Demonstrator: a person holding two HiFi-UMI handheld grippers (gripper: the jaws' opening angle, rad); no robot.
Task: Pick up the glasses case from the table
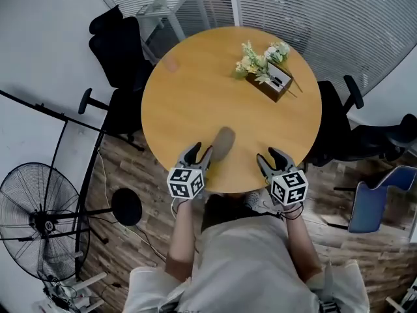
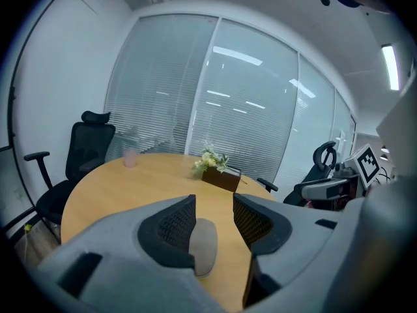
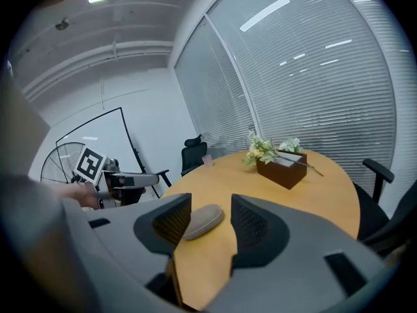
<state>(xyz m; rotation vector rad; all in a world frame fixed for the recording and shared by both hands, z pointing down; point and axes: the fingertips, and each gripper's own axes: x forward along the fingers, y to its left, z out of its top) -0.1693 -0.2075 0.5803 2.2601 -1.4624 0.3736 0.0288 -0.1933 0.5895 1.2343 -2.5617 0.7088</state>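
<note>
Bare forearms (image 1: 180,233) reach up from 6 o'clock toward 12 over the round, honey-coloured wooden table (image 1: 195,83). Both the left gripper (image 1: 201,150) and the right gripper (image 1: 268,154) are grey moulded plastic with black cross-hatched pads. Their jaws stand spread and empty. The glasses case (image 1: 223,143), a smooth taupe oval like a pebble, lies flat near the table's 6 o'clock edge, just beside the left gripper's tips at their 1 o'clock.

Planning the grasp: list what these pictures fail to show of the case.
Left gripper view: case, near end hidden by a jaw of the left hand-held gripper.
Right gripper view: its left end hidden by a jaw of the right hand-held gripper.
Head view: seam, hinge too small.
</note>
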